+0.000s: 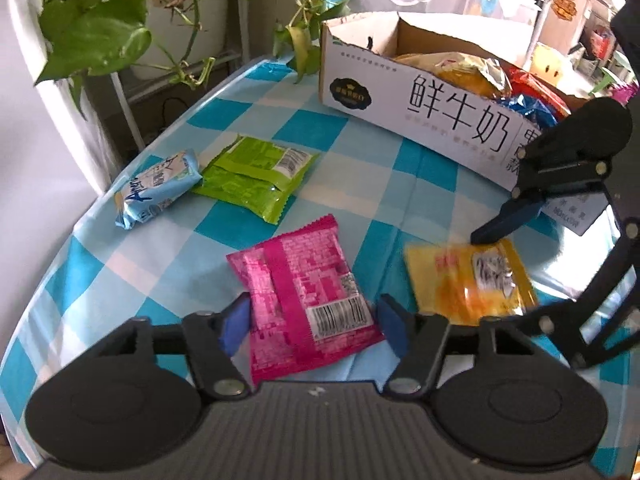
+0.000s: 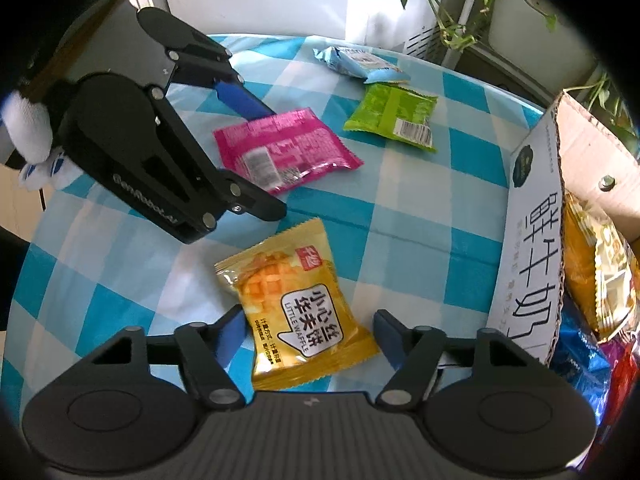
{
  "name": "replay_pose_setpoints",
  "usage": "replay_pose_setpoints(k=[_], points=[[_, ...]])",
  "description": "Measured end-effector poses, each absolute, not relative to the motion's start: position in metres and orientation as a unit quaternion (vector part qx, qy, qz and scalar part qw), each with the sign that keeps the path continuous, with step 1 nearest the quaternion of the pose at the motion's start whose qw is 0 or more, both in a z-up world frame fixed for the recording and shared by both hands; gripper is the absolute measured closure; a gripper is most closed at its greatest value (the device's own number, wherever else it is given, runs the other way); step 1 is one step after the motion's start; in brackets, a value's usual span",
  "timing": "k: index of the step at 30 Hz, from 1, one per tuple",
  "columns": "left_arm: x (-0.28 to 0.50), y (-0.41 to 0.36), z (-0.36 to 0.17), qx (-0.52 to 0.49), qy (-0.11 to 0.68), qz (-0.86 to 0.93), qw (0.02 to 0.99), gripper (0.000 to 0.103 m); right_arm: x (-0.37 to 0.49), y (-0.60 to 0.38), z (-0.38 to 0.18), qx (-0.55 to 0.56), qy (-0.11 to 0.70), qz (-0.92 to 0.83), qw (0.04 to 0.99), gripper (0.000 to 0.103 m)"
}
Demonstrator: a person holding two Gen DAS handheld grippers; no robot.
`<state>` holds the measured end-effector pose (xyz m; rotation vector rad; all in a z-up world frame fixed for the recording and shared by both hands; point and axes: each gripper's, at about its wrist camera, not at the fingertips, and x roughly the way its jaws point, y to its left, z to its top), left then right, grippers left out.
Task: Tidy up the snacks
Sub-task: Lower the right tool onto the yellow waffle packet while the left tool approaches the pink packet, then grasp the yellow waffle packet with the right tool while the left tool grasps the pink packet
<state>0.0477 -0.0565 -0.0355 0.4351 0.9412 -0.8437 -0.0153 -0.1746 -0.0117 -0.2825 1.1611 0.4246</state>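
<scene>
A pink snack packet (image 1: 304,292) lies back side up on the blue-and-white checked tablecloth (image 1: 360,168). My left gripper (image 1: 314,316) straddles it with both blue pads against its side edges; the right wrist view shows the same grip on the pink packet (image 2: 288,152) by the left gripper (image 2: 276,162). A yellow waffle packet (image 2: 296,304) lies face up on the cloth, and my right gripper (image 2: 308,324) has its pads against the packet's two sides. Seen from the left wrist, the yellow packet (image 1: 468,280) is blurred, with the right gripper (image 1: 500,276) over it.
A green packet (image 1: 256,176) and a light blue packet (image 1: 156,188) lie farther left on the table. An open white cardboard box (image 1: 400,100) holding several snack bags stands at the back right. Leafy plants (image 1: 92,28) hang beyond the table's rounded edge.
</scene>
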Motion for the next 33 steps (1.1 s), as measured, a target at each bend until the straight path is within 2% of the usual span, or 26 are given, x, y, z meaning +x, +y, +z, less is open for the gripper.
replay_pose_setpoints(k=[2, 12, 20, 27, 30, 31, 33], points=[[0.044, -0.057, -0.034, 0.197, 0.439, -0.38, 0.79, 0.041, -0.014, -0.176, -0.009, -0.121, 0.544, 0.201, 0.806, 0.045], [0.024, -0.049, -0.024, 0.178, 0.46, -0.315, 0.811, 0.047, -0.009, -0.182, -0.007, -0.085, 0.544, 0.202, 0.81, 0.047], [0.004, -0.038, -0.009, 0.142, 0.463, -0.266, 0.834, 0.047, -0.014, -0.179, 0.005, -0.079, 0.528, 0.197, 0.822, 0.047], [-0.009, -0.034, -0.017, 0.132, 0.487, -0.221, 0.834, 0.047, -0.021, -0.18, 0.018, -0.056, 0.514, 0.177, 0.838, 0.047], [-0.013, -0.033, -0.021, 0.127, 0.486, -0.216, 0.837, 0.045, -0.029, -0.182, 0.029, -0.04, 0.503, 0.167, 0.847, 0.047], [-0.013, -0.033, -0.022, 0.126, 0.487, -0.21, 0.838, 0.039, -0.033, -0.183, 0.033, -0.033, 0.5, 0.163, 0.85, 0.047], [-0.013, -0.032, -0.026, 0.12, 0.492, -0.204, 0.838, 0.035, -0.039, -0.186, 0.038, -0.017, 0.496, 0.155, 0.854, 0.047]])
